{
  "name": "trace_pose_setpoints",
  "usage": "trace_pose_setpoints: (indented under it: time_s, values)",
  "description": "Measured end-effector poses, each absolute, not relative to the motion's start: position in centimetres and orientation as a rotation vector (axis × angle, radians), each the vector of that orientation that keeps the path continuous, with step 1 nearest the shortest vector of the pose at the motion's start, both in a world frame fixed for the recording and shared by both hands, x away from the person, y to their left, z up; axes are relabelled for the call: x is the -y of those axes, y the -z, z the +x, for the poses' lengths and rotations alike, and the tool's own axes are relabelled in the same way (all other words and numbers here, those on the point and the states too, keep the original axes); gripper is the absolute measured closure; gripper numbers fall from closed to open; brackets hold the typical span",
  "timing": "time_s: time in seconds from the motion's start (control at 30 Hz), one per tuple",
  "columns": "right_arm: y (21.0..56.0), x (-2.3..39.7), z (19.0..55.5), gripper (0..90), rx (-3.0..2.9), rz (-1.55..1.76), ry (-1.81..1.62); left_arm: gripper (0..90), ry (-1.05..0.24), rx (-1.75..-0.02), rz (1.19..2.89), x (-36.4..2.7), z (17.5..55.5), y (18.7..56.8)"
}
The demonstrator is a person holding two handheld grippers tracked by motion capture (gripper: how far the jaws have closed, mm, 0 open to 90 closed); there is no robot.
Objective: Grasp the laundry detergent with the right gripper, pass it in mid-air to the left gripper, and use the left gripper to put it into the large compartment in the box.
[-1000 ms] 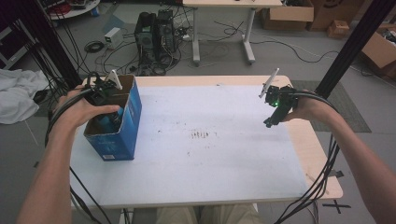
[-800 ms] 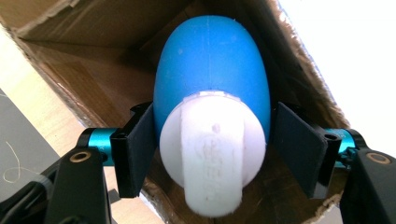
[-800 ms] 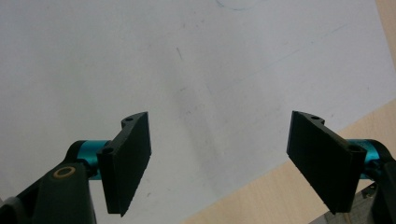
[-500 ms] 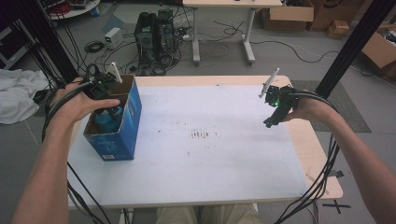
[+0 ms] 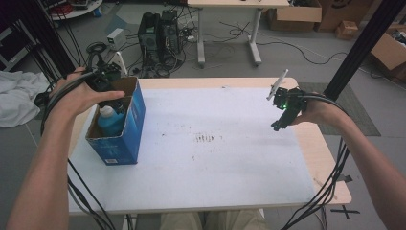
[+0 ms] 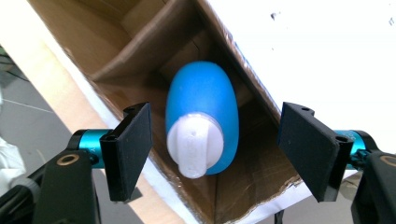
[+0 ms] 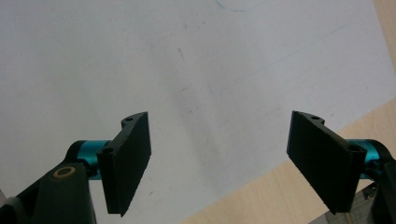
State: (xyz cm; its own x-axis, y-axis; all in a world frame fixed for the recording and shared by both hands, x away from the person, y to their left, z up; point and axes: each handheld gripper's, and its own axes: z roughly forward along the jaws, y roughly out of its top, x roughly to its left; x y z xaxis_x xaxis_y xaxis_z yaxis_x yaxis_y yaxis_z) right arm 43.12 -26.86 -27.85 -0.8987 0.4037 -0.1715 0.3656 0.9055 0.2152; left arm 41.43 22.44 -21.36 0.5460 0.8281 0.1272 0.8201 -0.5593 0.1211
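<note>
My left hand-held gripper (image 6: 212, 151) has just been opening, jaws wide of the blue plastic bottle (image 6: 201, 116) standing in the blue cardboard box (image 5: 127, 139); my right hand-held gripper (image 7: 219, 163) hangs wide above the white counter (image 5: 215, 158).

The left gripper (image 6: 215, 154) hovers above the box (image 5: 131, 125), jaws just opening, empty; the right gripper (image 5: 276, 125), far right of it, gapes.
</note>
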Motion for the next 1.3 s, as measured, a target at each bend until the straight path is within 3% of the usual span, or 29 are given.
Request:
trace_pose_setpoints:
  time_s: [0.03, 0.07, 0.1, 0.13, 0.17, 0.2, 0.23, 0.27, 0.3, 0.33, 0.37, 0.43, 0.5, 0.53, 0.6, 0.63, 0.67, 0.7, 0.77, 0.8, 0.83, 1.0, 1.03, 1.07, 1.17, 1.2, 1.23, 1.27, 1.3]
  values:
    - [27.9, 26.9, 43.1, 21.2, -2.856, 0.585, -0.261, 26.6, -0.269, -1.444, 2.728, -22.3, 41.5, 21.0]
    - [27.9, 26.9, 43.1, 21.2, -2.856, 0.585, -0.264, 26.6, -0.195, -1.482, 2.713, -23.6, 41.1, 24.3]
    - [28.1, 26.6, 43.3, 21.2, -2.861, 0.581, -0.248, 26.5, -0.285, -1.438, 2.729, -22.1, 41.6, 20.6]
    - [27.8, 26.9, 43.1, 21.2, -2.857, 0.585, -0.262, 25.5, -0.250, -1.459, 2.719, -22.6, 41.3, 22.0]
    - [27.9, 26.8, 43.1, 21.2, -2.857, 0.584, -0.259, 23.0, -0.303, -1.393, 2.738, -21.4, 42.0, 19.3]
    - [27.7, 26.9, 43.0, 21.2, -2.858, 0.576, -0.268, 22.3, -0.194, -1.484, 2.718, -23.3, 41.2, 23.8]
    - [28.1, 26.6, 43.3, 21.2, -2.859, 0.575, -0.250, 22.3, -0.302, -1.401, 2.735, -21.5, 41.9, 19.5]
    - [27.7, 26.9, 43.0, 21.2, -2.858, 0.579, -0.266, 22.3, -0.314, -1.370, 2.748, -20.8, 42.2, 18.8]
    - [27.7, 26.8, 43.0, 21.2, -2.856, 0.573, -0.273, 22.3, -0.179, -1.487, 2.717, -24.1, 41.2, 25.3]
    - [28.1, 26.7, 43.3, 21.2, -2.858, 0.583, -0.247, 22.3, -0.314, -1.361, 2.757, -20.8, 42.3, 18.7]
    - [27.7, 26.8, 43.0, 21.2, -2.856, 0.572, -0.274, 22.3, -0.305, -1.391, 2.739, -21.3, 42.0, 19.3]
    - [27.6, 26.7, 42.9, 21.2, -2.857, 0.576, -0.271, 22.3, -0.319, -1.240, 2.795, -18.3, 43.1, 17.9]
    - [27.5, 26.6, 42.8, 21.2, -2.856, 0.560, -0.281, 22.3, -0.320, -1.306, 2.765, -19.4, 42.7, 18.1]
    - [27.6, 26.7, 42.8, 21.2, -2.858, 0.574, -0.276, 22.3, -0.321, -1.201, 2.803, -17.7, 43.3, 17.8]
    - [27.4, 26.5, 42.8, 21.2, -2.856, 0.561, -0.283, 22.3, -0.323, -1.169, 2.809, -17.2, 43.5, 17.8]
    - [27.4, 26.5, 42.7, 21.2, -2.854, 0.559, -0.284, 22.3, -0.256, -1.458, 2.715, -22.5, 41.3, 21.6]
    - [27.9, 26.8, 43.1, 21.2, -2.857, 0.584, -0.257, 22.3, -0.318, -1.147, 2.816, -16.9, 43.7, 17.9]
    - [27.3, 26.5, 42.7, 21.2, -2.856, 0.559, -0.284, 22.3, -0.308, -1.101, 2.837, -16.0, 44.1, 18.1]
    - [27.2, 26.3, 42.7, 21.2, -2.859, 0.549, -0.287, 22.3, -0.297, -1.039, 2.863, -14.8, 44.8, 18.5]
    - [27.2, 26.3, 42.7, 21.2, -2.858, 0.547, -0.284, 22.3, -0.308, -1.136, 2.819, -16.6, 43.8, 18.0]
    - [27.3, 26.4, 42.7, 21.2, -2.857, 0.558, -0.280, 22.3, -0.289, -1.031, 2.865, -14.5, 44.9, 18.6]
    - [27.2, 26.3, 42.7, 21.2, -2.858, 0.543, -0.285, 22.3, -0.296, -0.927, 2.892, -12.7, 45.7, 19.3]
    - [27.1, 26.3, 42.7, 21.2, -2.853, 0.549, -0.289, 22.3, -0.305, -1.066, 2.851, -15.2, 44.5, 18.4]
    - [27.2, 26.3, 42.7, 21.2, -2.858, 0.550, -0.287, 22.3, -0.293, -0.887, 2.895, -12.1, 45.8, 19.5]
    - [27.0, 26.3, 42.5, 21.2, -2.851, 0.547, -0.285, 22.3, -0.302, -0.853, 2.902, -11.7, 45.9, 19.6]
    - [27.1, 26.3, 42.6, 21.2, -2.850, 0.552, -0.287, 22.3, -0.320, -0.752, 2.931, -10.0, 46.3, 20.2]
    - [27.0, 26.3, 42.3, 21.2, -2.850, 0.555, -0.286, 22.3, -0.306, -1.078, 2.845, -15.4, 44.4, 18.3]
    - [27.2, 26.3, 42.7, 21.2, -2.858, 0.550, -0.289, 22.3, -0.322, -0.733, 2.937, -9.5, 46.4, 20.4]
    - [26.9, 26.3, 42.3, 21.2, -2.850, 0.545, -0.288, 22.2, -0.340, -0.675, 2.951, -8.7, 46.6, 20.8]
